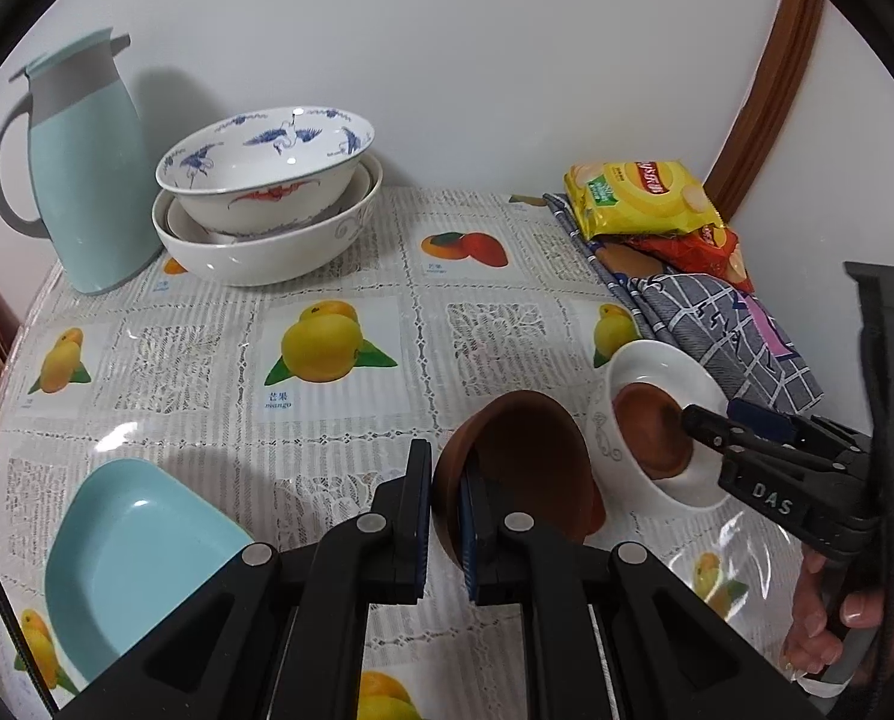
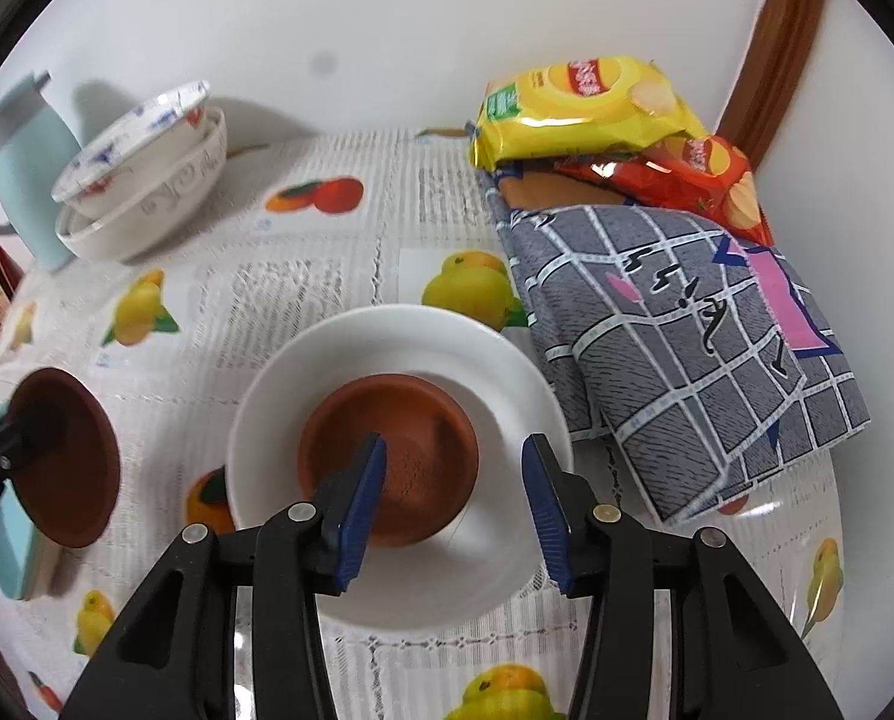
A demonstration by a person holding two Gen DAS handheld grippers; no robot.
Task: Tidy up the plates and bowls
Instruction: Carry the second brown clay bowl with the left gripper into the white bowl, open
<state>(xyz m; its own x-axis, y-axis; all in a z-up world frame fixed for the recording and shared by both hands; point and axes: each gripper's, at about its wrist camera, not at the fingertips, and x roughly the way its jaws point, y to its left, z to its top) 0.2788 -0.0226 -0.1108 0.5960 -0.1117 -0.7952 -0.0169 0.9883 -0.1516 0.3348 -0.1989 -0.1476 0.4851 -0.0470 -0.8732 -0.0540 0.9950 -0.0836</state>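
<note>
My left gripper [image 1: 447, 516] is shut on the rim of a brown clay bowl [image 1: 525, 456] and holds it tilted above the table; that bowl also shows in the right wrist view [image 2: 66, 456]. A second brown clay bowl [image 2: 399, 450] sits in a white plate [image 2: 399, 360]. My right gripper [image 2: 453, 498] is open, with one finger inside that bowl and the other outside its rim over the plate. It also shows in the left wrist view [image 1: 696, 420]. A stack of white patterned bowls [image 1: 267, 192] stands at the back left. A light blue plate [image 1: 129, 558] lies at the front left.
A light blue jug [image 1: 81, 174] stands beside the bowl stack. Snack bags [image 2: 597, 108] and a grey checked cloth [image 2: 687, 330] lie at the back right by the wall. The table has a fruit-print cover [image 1: 327, 360].
</note>
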